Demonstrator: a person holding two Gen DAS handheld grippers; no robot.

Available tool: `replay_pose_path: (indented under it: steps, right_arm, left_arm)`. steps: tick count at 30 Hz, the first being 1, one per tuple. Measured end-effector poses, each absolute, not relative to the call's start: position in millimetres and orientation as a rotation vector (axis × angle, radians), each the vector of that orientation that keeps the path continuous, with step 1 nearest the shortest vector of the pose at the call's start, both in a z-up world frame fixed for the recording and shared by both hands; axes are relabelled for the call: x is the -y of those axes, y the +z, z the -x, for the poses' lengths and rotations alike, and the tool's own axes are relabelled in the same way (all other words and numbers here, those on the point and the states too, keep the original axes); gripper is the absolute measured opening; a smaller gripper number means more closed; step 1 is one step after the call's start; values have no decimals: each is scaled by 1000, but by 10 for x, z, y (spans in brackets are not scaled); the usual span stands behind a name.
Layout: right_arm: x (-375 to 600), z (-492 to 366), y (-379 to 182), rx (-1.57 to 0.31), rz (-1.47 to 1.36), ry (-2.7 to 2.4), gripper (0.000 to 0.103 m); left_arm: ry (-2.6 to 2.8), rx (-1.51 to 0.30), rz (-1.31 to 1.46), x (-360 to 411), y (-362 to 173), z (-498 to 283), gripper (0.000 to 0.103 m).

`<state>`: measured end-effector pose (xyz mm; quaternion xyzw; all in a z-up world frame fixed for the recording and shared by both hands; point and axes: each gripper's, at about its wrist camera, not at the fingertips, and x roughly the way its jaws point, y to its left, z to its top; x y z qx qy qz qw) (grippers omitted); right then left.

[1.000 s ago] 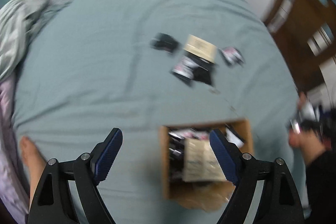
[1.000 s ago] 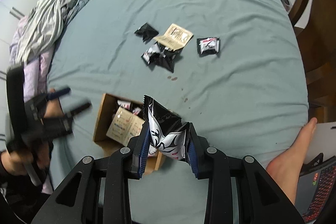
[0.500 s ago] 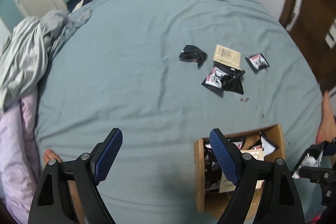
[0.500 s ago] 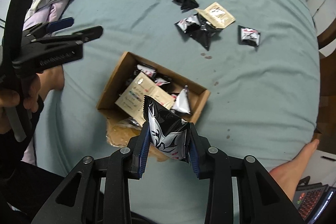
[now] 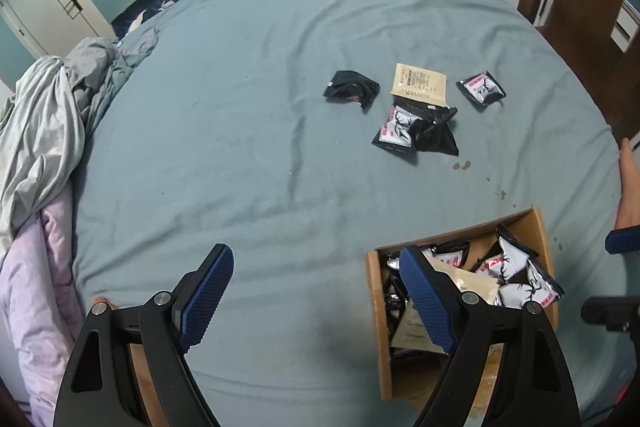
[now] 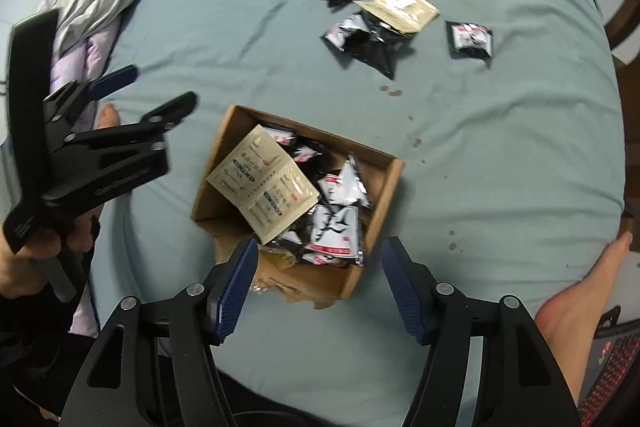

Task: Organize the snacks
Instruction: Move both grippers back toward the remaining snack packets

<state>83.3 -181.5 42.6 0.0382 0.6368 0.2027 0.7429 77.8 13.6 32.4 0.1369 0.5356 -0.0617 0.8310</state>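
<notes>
The right gripper [image 6: 316,283], jaws just opening and empty, is hanging over the box [image 6: 384,195]; best lifting clear before fetching a loose packet [image 6: 470,39].

A teal sheet [image 5: 248,131] covered the bed, marked with a few dark spots [image 6: 392,91]. Crumpled grey bedding [image 5: 44,123] lay heaped at one edge over a lilac quilt [image 5: 32,291]. A keyboard [image 6: 612,379] glowed red near a bare foot [image 6: 580,287].
</notes>
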Motion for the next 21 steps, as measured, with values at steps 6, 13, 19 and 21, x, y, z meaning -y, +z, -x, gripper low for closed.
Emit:
replay_pose_path:
  steps: [6,13,19,21]
  right_arm:
    - [1906,-886,413,-1394,-107,398,63]
    - [2015,-932,400,-1398,-139,358,63]
    - [2069,-973,380,-1401,-159,348,63]
    - [2080,-985,384,-1397,-163,347,63]
  left_arm:
    - [-125,-1134,-287,-148,332,-785,86]
    - [-127,-1137,-307,-121,299,-767,86]
    - [-124,-1138,-309,-115,296,-770,86]
    - [-124,-1137,-310,-112,295,-772,86]
